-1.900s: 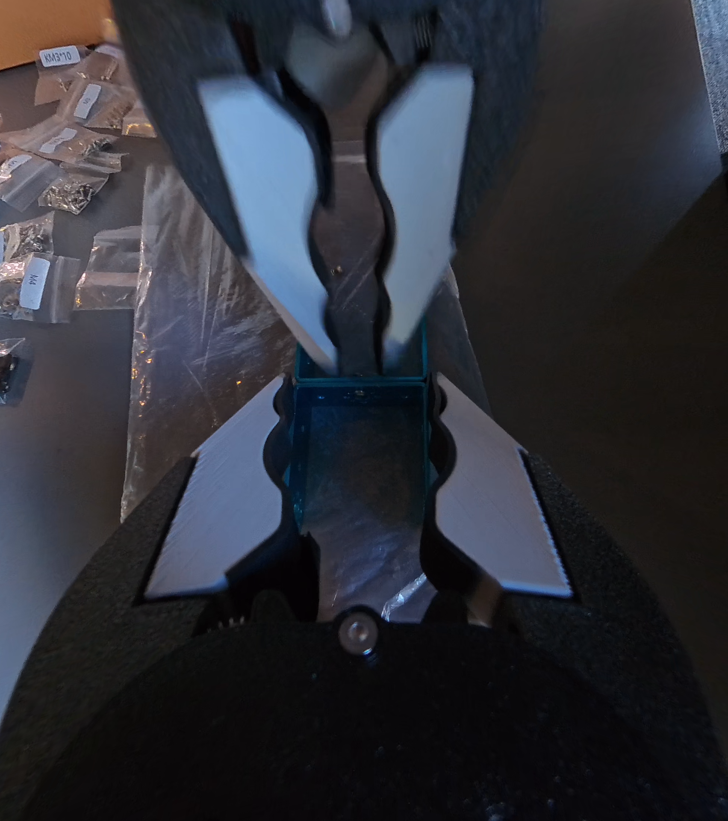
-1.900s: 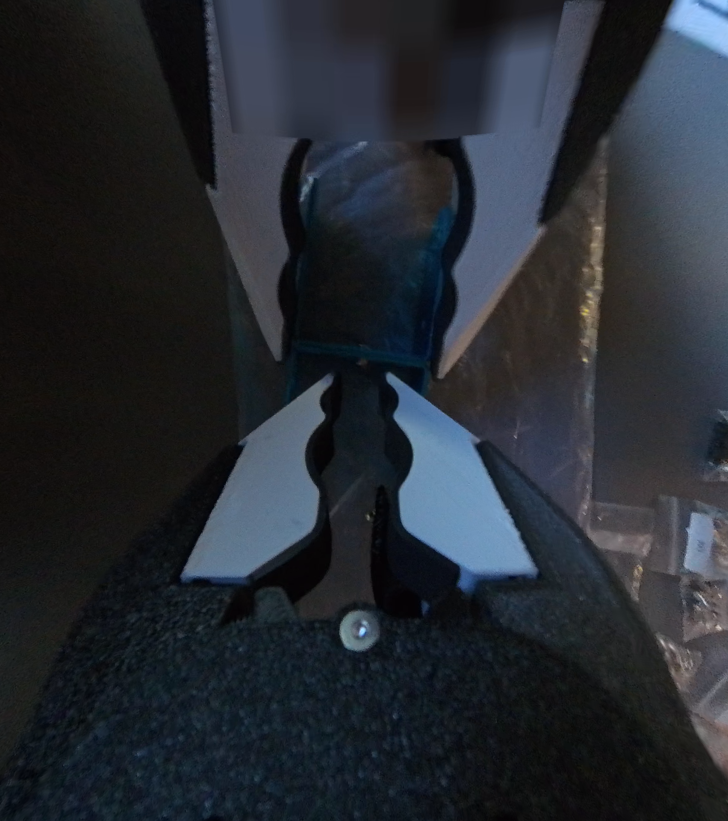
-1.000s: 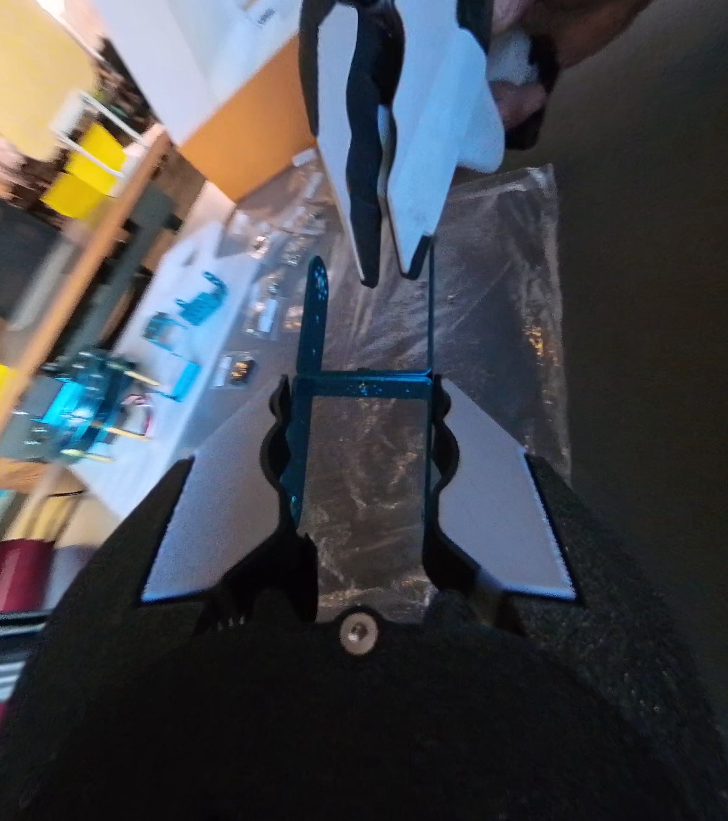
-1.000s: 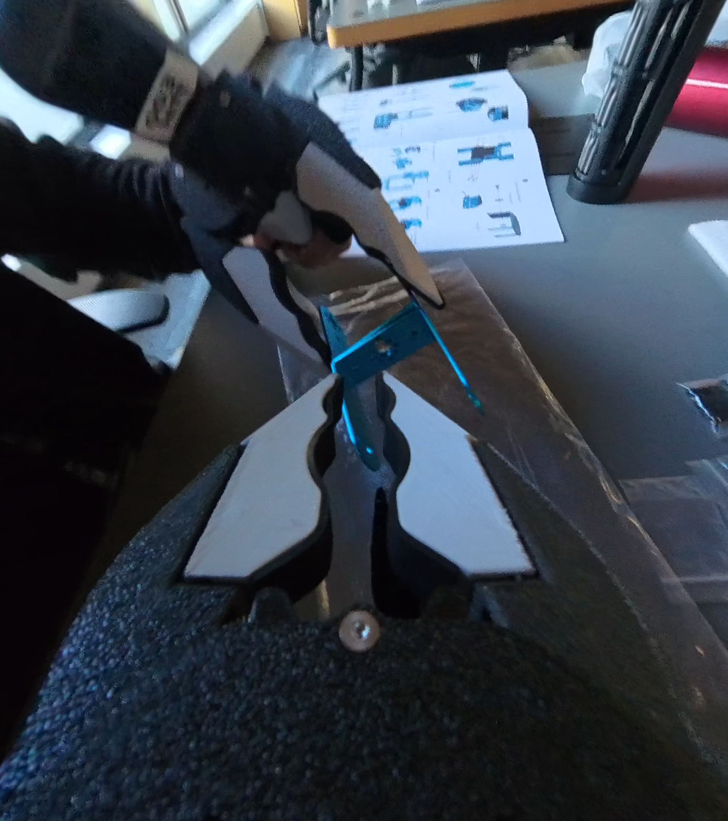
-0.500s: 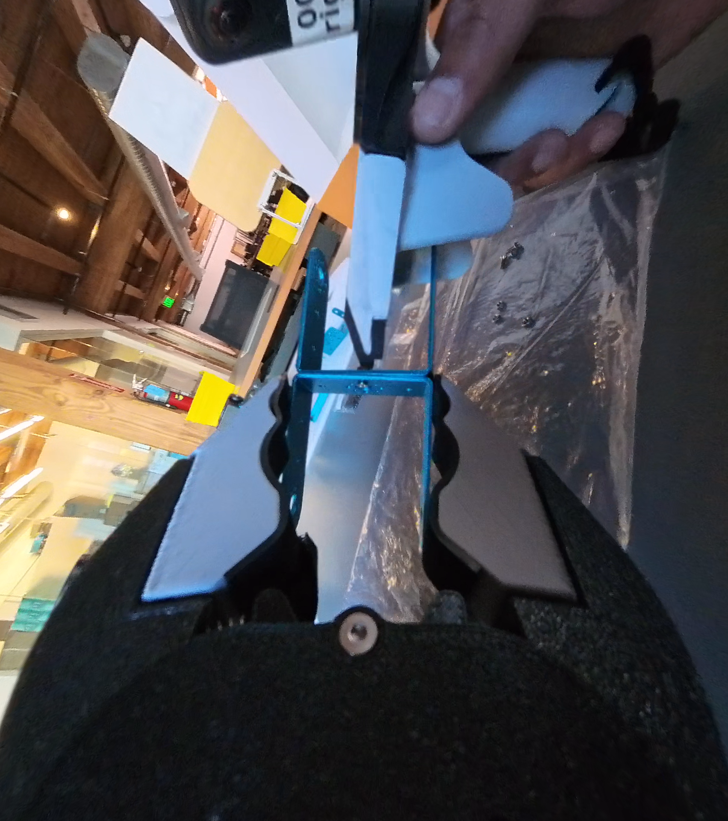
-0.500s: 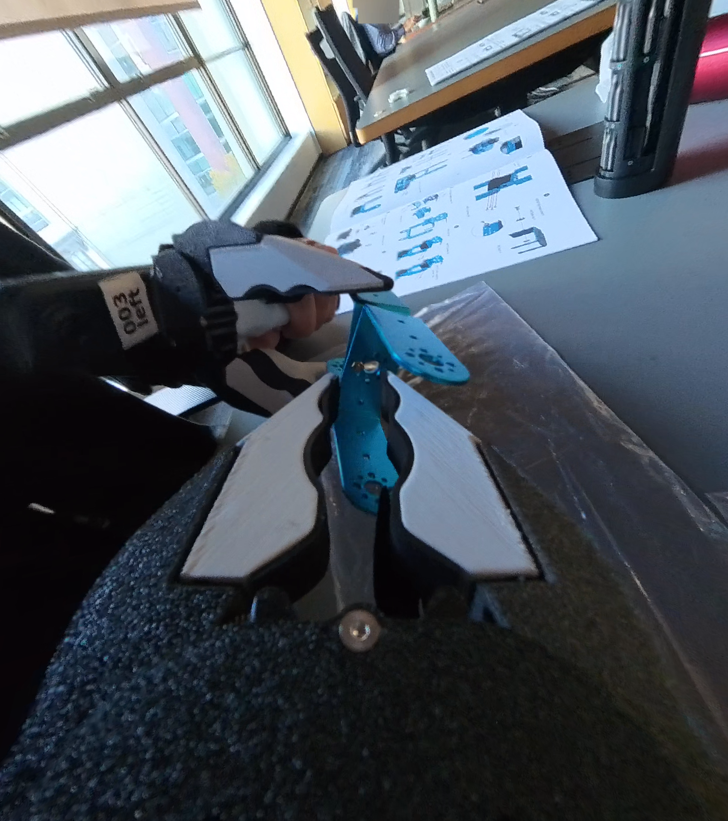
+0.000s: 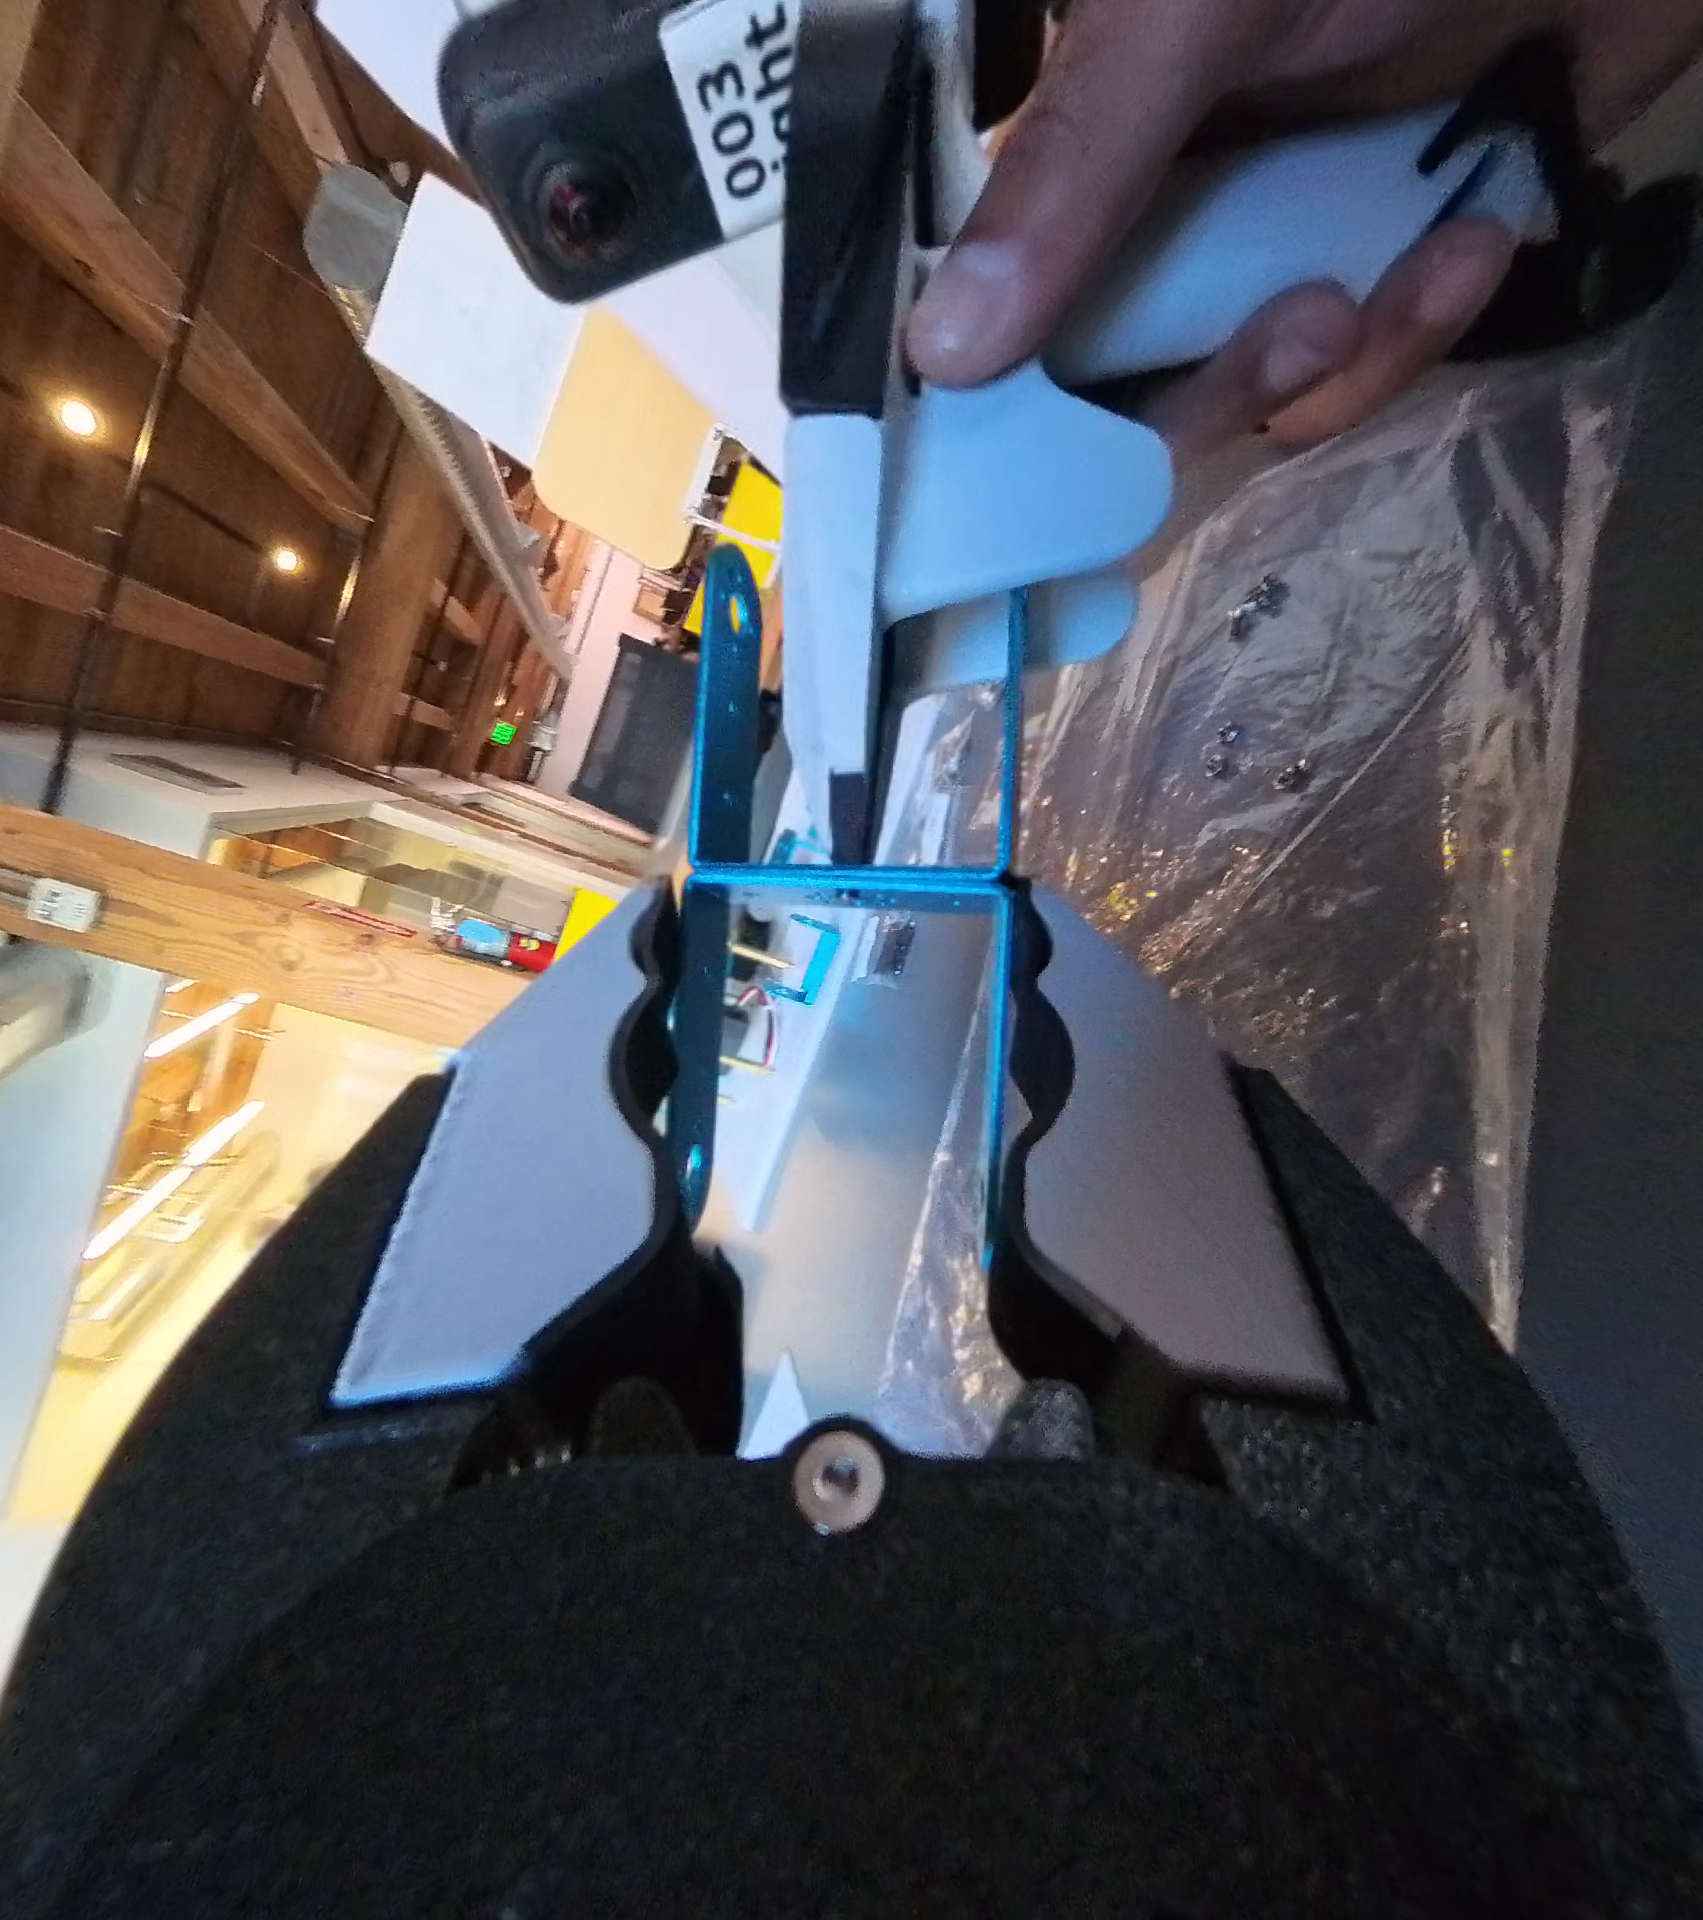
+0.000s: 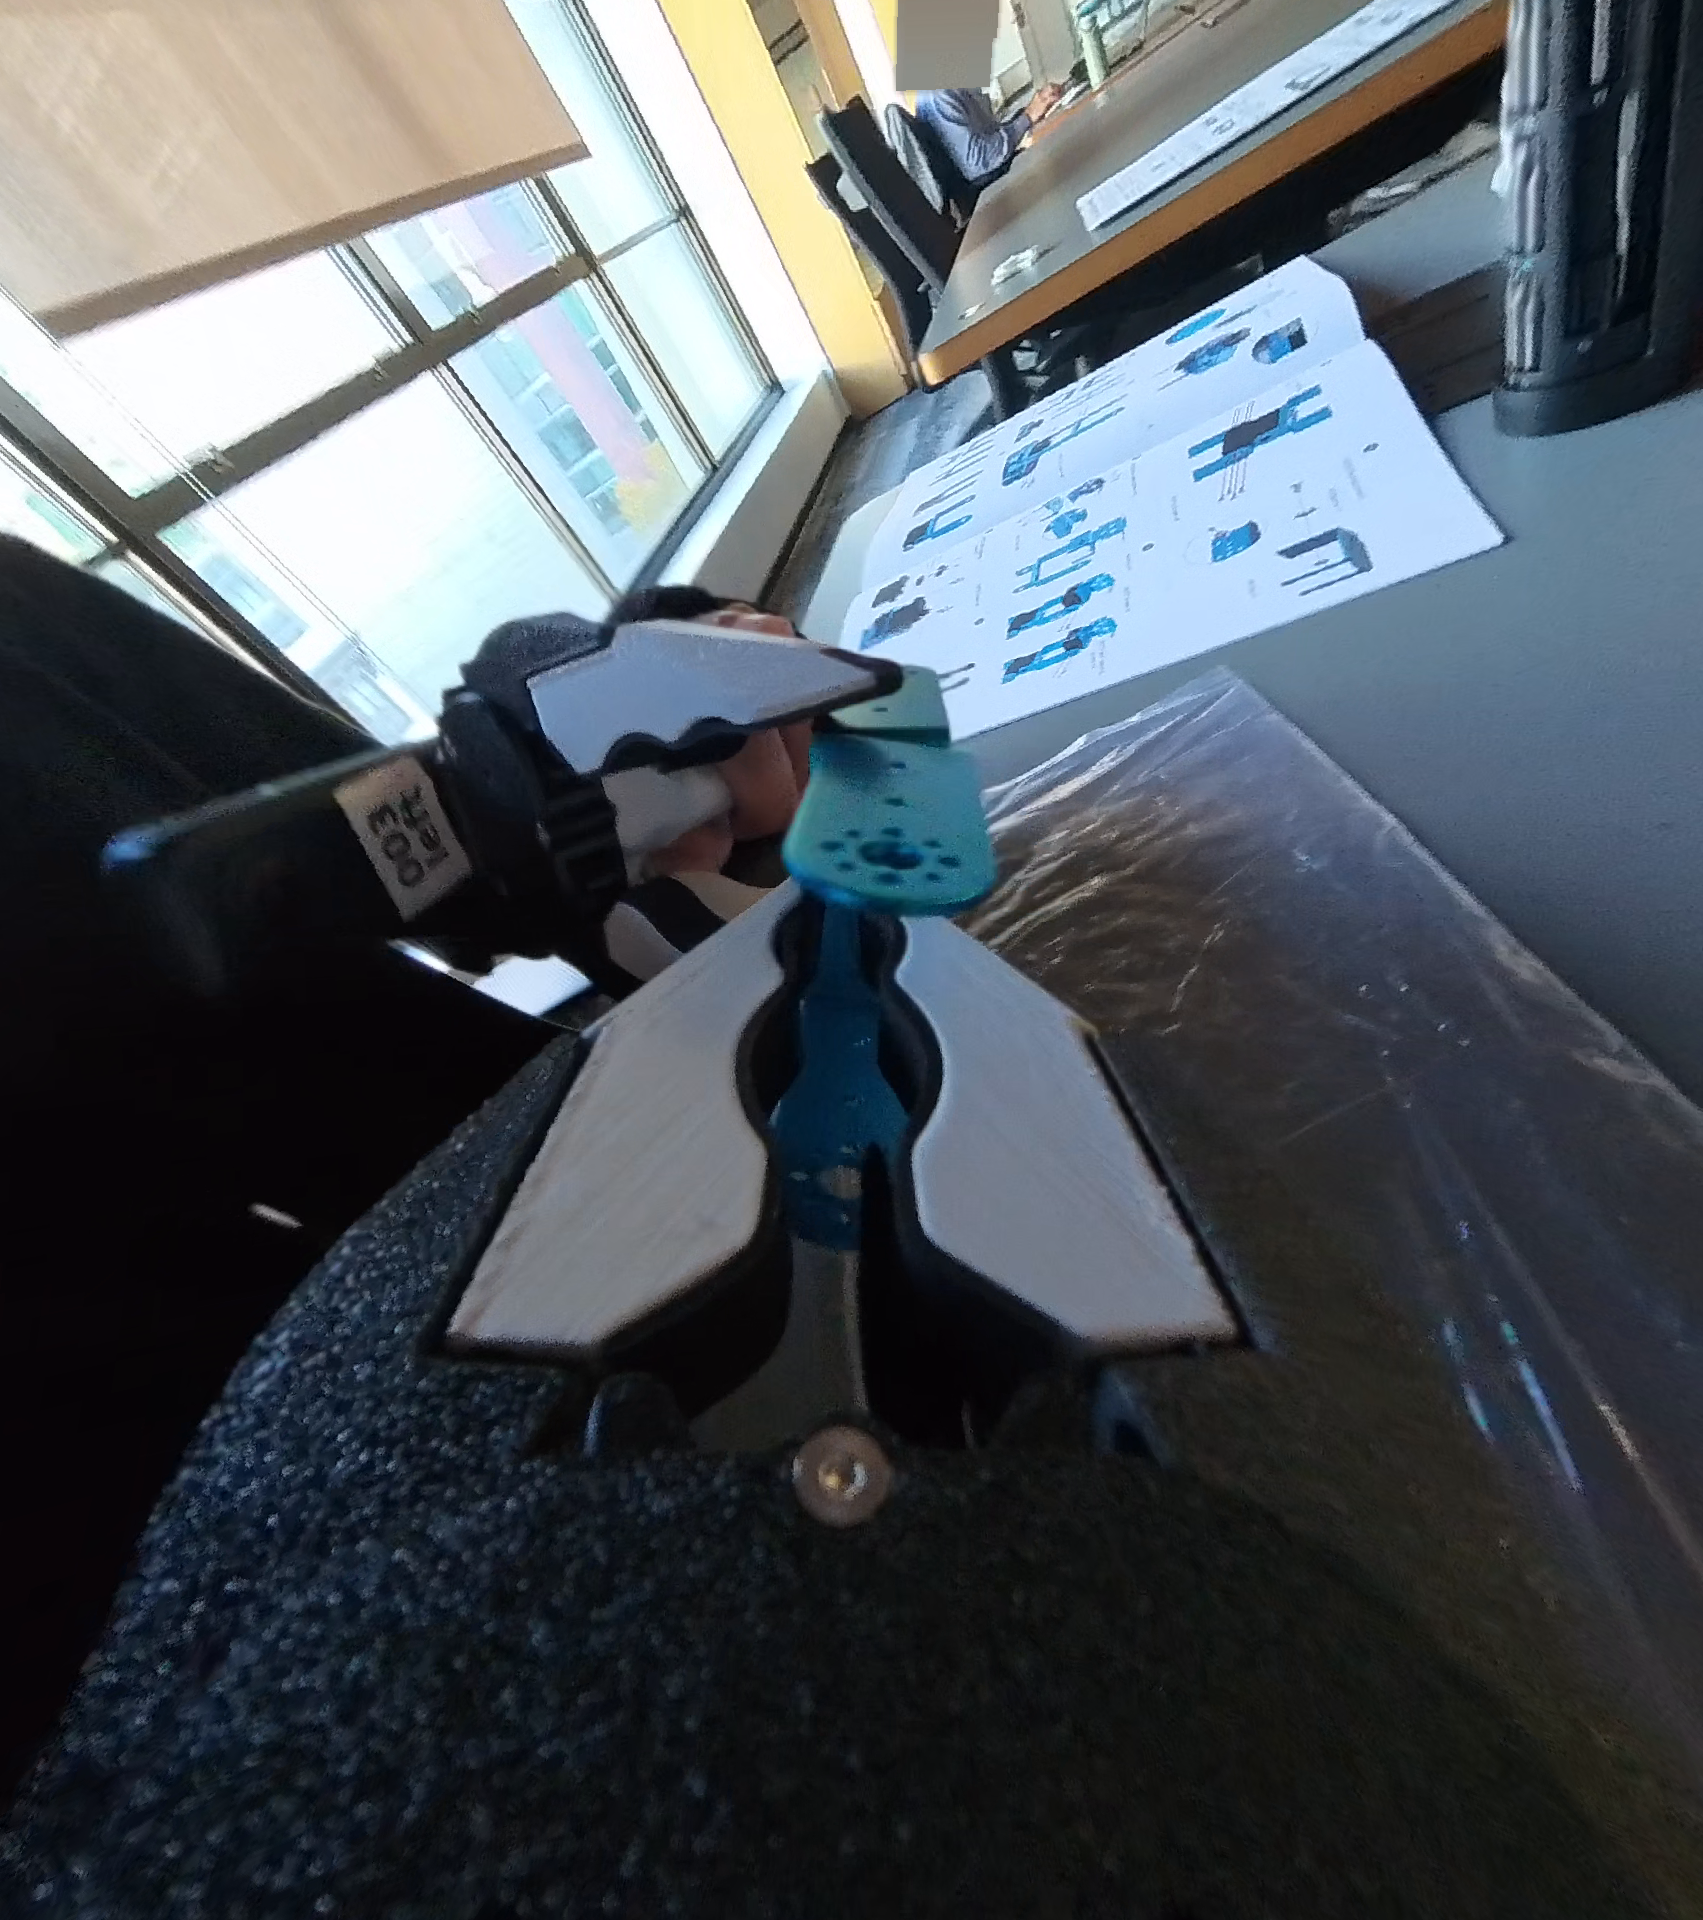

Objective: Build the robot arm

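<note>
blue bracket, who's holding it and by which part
Both grippers hold the blue bracket. The left gripper spans its two side walls from outside; the right gripper pinches one flat arm edge-on.

Labels and print in view
A white label (image 7: 738,114) with black characters sits beside the camera (image 7: 608,177) on the right gripper (image 8: 842,935); a like label (image 8: 416,831) is on the left gripper (image 7: 842,904); the open booklet (image 8: 1190,520) carries blue diagrams with print too small to read; a green lit sign (image 7: 502,734) glows far off
</note>
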Motion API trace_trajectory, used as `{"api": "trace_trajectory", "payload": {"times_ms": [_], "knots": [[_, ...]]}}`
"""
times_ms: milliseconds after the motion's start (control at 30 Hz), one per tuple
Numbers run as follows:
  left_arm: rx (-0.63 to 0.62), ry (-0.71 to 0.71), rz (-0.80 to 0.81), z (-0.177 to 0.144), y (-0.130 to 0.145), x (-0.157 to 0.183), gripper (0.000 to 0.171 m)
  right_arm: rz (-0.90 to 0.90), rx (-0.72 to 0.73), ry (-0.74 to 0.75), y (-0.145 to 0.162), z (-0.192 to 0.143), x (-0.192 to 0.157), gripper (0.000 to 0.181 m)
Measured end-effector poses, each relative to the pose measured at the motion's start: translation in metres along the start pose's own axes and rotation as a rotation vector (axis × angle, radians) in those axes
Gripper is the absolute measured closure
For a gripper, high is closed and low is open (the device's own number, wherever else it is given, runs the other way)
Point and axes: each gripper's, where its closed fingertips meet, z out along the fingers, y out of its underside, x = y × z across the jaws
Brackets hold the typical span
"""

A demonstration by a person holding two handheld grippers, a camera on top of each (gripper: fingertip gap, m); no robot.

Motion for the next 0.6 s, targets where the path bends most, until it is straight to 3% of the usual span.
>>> {"api": "trace_trajectory", "payload": {"times_ms": [100, 300, 467, 600], "knots": [[-0.023, -0.033, 0.055, 0.000, 0.002, -0.001, 0.108, 0.137, 0.004, -0.033, 0.000, 0.001, 0.001, 0.177], [-0.066, -0.058, 0.064, 0.005, 0.008, 0.002, 0.110, 0.181, -0.005, 0.028, 0.001, 0.001, 0.007, 0.177], [-0.034, 0.023, -0.041, 0.002, 0.005, 0.008, 0.108, 0.052, -0.068, 0.068, 0.006, -0.001, 0.004, 0.176], [-0.009, 0.192, -0.233, -0.004, 0.004, 0.017, 0.100, -0.027, -0.113, 0.078, 0.012, 0.001, 0.002, 0.177]]}}
